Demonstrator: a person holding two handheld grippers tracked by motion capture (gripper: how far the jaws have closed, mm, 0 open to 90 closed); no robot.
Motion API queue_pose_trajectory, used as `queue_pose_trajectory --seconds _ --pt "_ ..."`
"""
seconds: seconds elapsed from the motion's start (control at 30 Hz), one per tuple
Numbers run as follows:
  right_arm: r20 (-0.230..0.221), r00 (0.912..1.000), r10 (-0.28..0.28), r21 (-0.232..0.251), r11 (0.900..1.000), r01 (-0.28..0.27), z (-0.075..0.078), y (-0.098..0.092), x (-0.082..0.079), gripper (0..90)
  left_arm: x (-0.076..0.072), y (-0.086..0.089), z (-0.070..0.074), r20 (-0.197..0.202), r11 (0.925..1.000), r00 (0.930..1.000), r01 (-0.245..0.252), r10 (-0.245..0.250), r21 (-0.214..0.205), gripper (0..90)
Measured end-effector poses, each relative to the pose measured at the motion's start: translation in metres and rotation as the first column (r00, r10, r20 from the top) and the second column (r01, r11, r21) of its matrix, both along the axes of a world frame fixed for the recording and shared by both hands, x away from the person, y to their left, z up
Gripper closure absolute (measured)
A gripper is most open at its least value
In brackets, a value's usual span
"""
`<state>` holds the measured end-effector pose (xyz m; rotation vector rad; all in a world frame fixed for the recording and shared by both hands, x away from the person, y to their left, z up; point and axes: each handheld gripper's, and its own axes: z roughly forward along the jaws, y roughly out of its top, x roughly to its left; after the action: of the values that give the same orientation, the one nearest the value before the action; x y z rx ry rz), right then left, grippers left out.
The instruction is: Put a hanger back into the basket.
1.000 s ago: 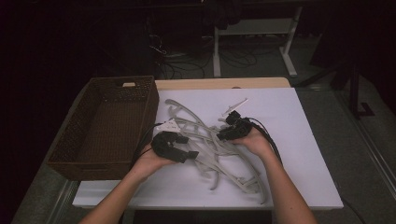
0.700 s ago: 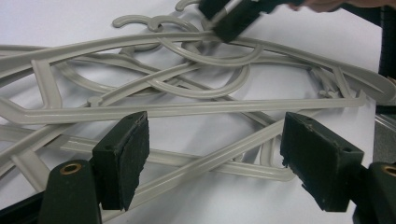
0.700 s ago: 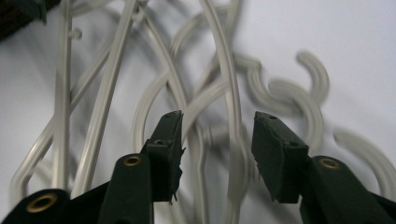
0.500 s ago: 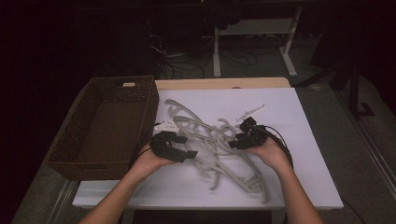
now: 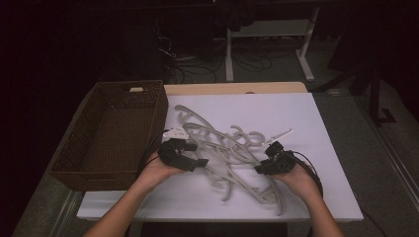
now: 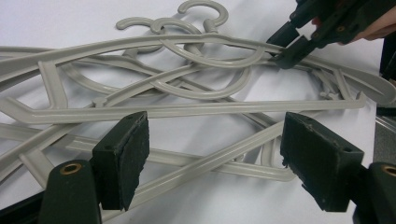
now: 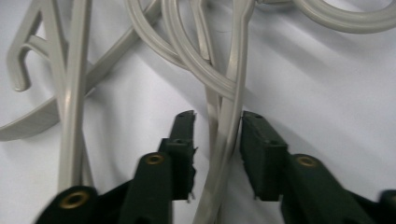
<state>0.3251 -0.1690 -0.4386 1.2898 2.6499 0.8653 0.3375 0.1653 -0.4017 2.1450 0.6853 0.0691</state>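
Note:
A tangled pile of grey plastic hangers (image 5: pixel 222 143) lies on the white table (image 5: pixel 296 113). My left gripper (image 5: pixel 196 154) rests at the pile's left side, open wide (image 6: pixel 215 158); a slanting hanger bar (image 6: pixel 210 163) lies on the table between its pads, untouched. My right gripper (image 5: pixel 264 160) is at the pile's right side and also appears in the left gripper view (image 6: pixel 285 46). Its jaws (image 7: pixel 215 123) have just been closing and straddle a hanger arm (image 7: pixel 233 70). One pad is against the arm; a gap remains at the other.
A brown wicker basket (image 5: pixel 99 173) stands at the table's left, close to my left hand. Cables trail from both grippers. Bare white table lies behind and to the right of the pile. Beyond the far edge are a dark floor and desk legs (image 5: pixel 306 54).
My right hand has moved right and toward the near edge along the hangers, and its jaws now sit around a hanger arm. The left hand has stayed in place.

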Motion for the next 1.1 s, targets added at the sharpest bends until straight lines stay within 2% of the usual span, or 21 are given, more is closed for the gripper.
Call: queue_pose_trajectory --seconds 0.07,0.1,0.23,0.5,0.6,0.8,0.97,1.1 --pt "-0.004 1.0000 -0.001 -0.020 0.9998 0.001 -0.003 0.000 0.002 73.3 0.000 0.000 0.000 0.000 1.0000 1.0000 0.000 0.000 0.001 24.5" --pt "-0.006 1.0000 0.003 -0.014 0.9999 -0.004 -0.003 0.000 0.002 74.8 0.000 0.001 0.000 0.000 1.0000 1.0000 -0.002 0.002 -0.001 24.5" --pt "0.010 0.9999 0.000 -0.027 0.9996 0.000 -0.001 0.000 0.003 76.6 0.001 0.001 0.000 -0.001 1.0000 1.0000 -0.004 0.004 -0.001 24.6" --pt "0.037 0.9990 -0.022 0.007 0.9997 0.022 0.006 -0.015 0.007 80.5 0.001 0.001 0.001 0.003 1.0000 1.0000 -0.007 0.007 -0.003 24.6" --pt "0.034 0.9994 -0.004 0.018 0.9998 0.003 0.008 -0.023 0.010 81.1 0.001 0.001 0.001 0.003 1.0000 1.0000 -0.007 0.007 -0.003 24.5" --pt "0.029 0.9995 0.009 0.088 0.9960 -0.011 0.010 -0.040 0.017 81.5 -0.001 -0.001 0.002 0.006 1.0000 1.0000 -0.003 0.003 -0.003 24.6" --pt "0.017 0.9993 0.034 0.153 0.9876 -0.036 0.012 -0.049 0.018 81.6 -0.002 -0.001 0.004 0.014 1.0000 0.9999 -0.001 0.001 -0.006 24.5" --pt "0.040 0.9976 0.056 0.183 0.9811 -0.063 0.016 -0.050 0.016 81.6 -0.003 0.000 0.006 0.018 1.0000 0.9998 -0.003 0.003 -0.008 24.6"
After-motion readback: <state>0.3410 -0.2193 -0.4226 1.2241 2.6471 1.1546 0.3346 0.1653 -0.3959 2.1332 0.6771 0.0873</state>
